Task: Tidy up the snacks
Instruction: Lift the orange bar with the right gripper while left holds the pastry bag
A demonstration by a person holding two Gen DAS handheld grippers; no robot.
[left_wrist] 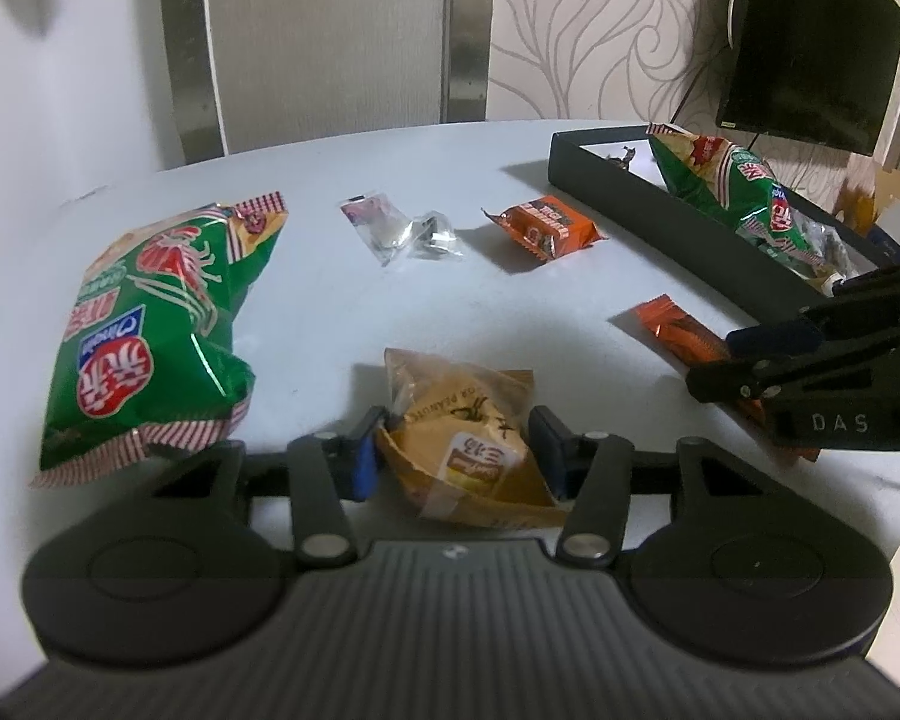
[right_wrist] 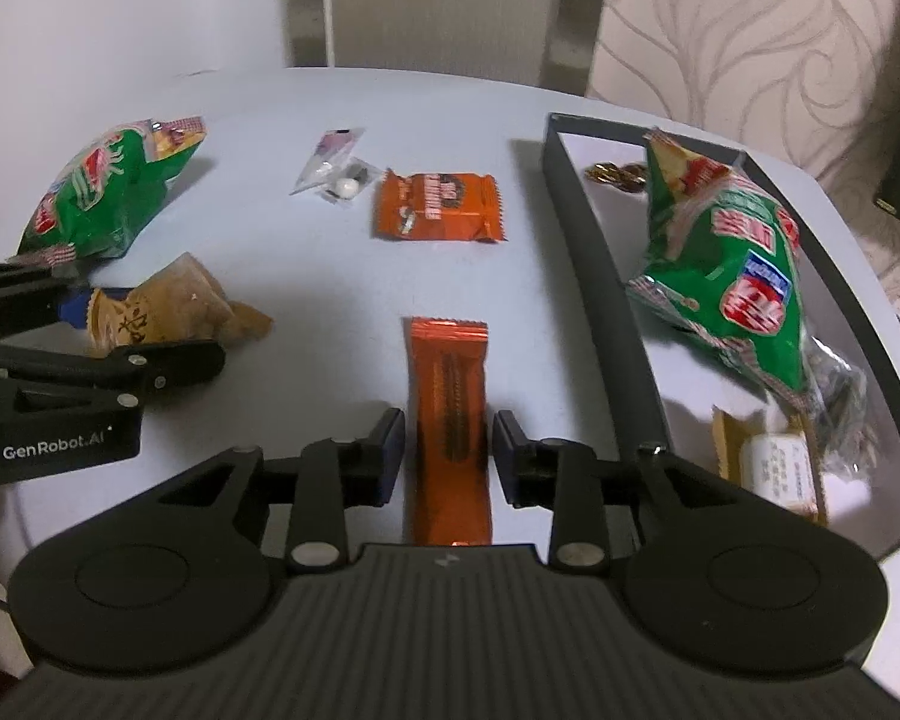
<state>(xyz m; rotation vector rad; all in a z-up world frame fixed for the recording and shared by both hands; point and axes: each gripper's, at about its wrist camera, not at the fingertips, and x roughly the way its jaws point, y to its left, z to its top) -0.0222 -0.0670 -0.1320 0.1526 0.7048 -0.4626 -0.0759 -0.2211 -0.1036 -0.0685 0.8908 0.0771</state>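
Observation:
My left gripper (left_wrist: 456,450) straddles a tan peanut packet (left_wrist: 468,444) on the white table; its pads touch the packet's sides. It also shows in the right wrist view (right_wrist: 168,312). My right gripper (right_wrist: 448,450) is open around a long orange bar (right_wrist: 450,414), with gaps on both sides. A green chip bag (left_wrist: 150,330) lies left. A black tray (right_wrist: 606,276) at right holds another green bag (right_wrist: 732,276) and small packets.
An orange square packet (right_wrist: 438,207) and a clear small-items bag (right_wrist: 336,174) lie mid-table. A dark monitor (left_wrist: 810,42) stands behind the tray. Patterned wall and a chair back are beyond the table's far edge.

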